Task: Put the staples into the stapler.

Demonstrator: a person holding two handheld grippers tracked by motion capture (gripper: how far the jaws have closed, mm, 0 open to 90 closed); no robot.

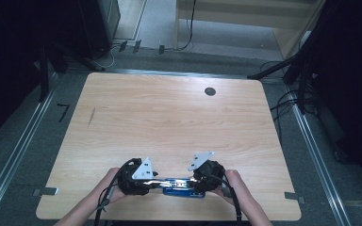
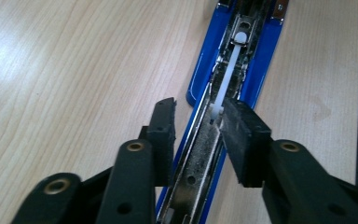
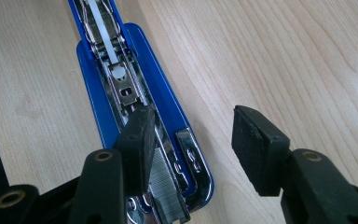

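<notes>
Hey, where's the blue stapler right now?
In the high view the blue stapler lies opened flat near the table's near edge, between the left tongs and right tongs.

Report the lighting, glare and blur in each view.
High view: table evenly lit, surroundings dark, stapler small and soft. Left gripper view: bright glare washes the wood at left, near jaws blurred. Right gripper view: sharp wood grain, highlights on the stapler's blue rim.
</notes>
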